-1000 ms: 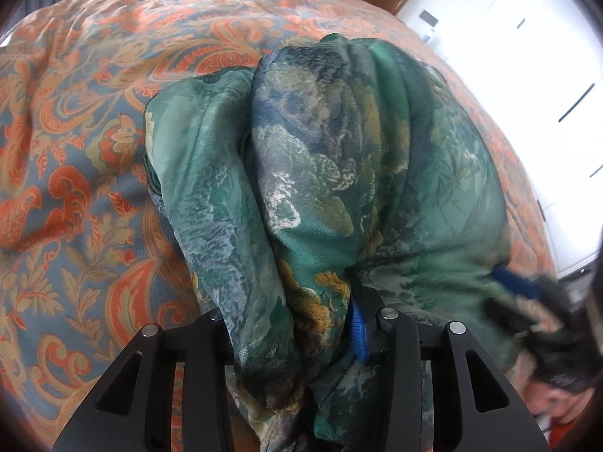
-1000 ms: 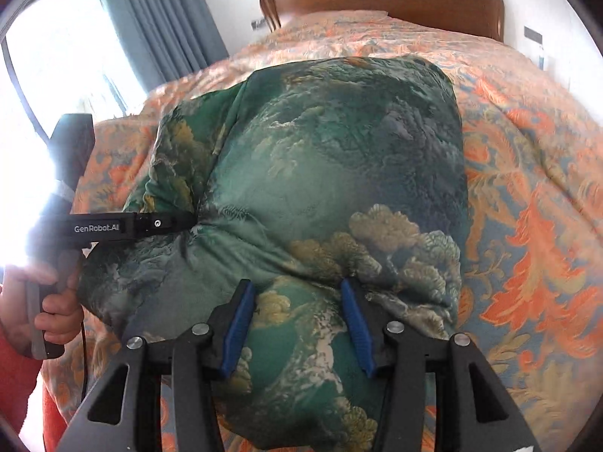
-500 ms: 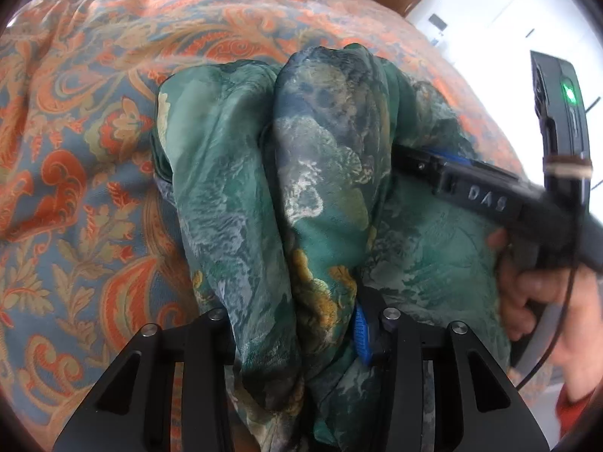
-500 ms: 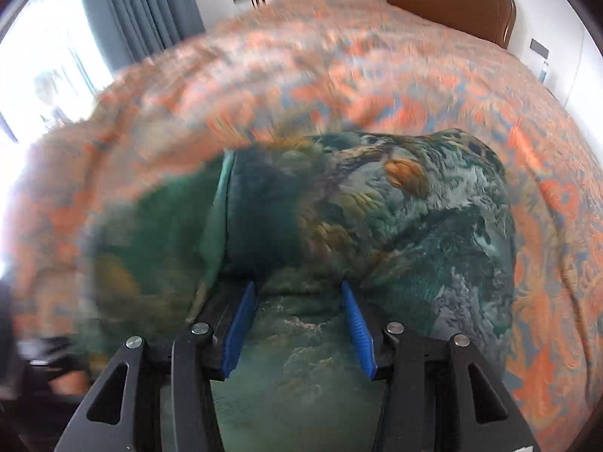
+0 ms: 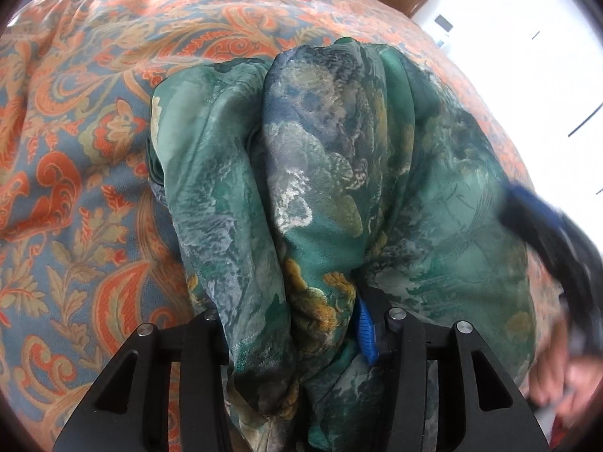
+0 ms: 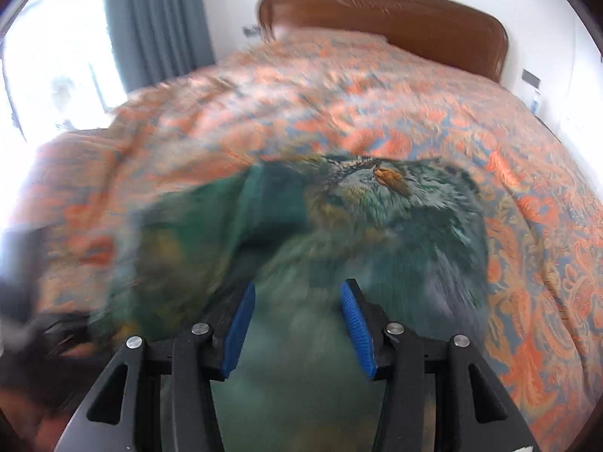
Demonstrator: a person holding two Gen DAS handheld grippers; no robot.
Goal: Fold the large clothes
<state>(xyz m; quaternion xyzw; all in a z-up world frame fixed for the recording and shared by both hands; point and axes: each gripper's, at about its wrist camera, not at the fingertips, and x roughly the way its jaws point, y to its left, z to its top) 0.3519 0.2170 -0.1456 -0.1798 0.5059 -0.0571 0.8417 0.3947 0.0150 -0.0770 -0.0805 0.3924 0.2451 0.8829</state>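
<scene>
A large green patterned garment lies bunched on the bed. My left gripper is shut on a thick fold of it, and the cloth drapes over and hides the left finger. In the right wrist view the same garment is blurred by motion. My right gripper has its blue pads spread apart with green cloth lying between them. The right gripper also shows blurred at the right edge of the left wrist view, held by a hand.
An orange and blue paisley bedspread covers the bed and shows in the right wrist view too. A brown wooden headboard stands at the far end. Blue curtains hang by a bright window at the left.
The right gripper has swung back to the right side of the garment, and its view has lifted to show more of the bed. The left gripper keeps its hold, nearly still.
</scene>
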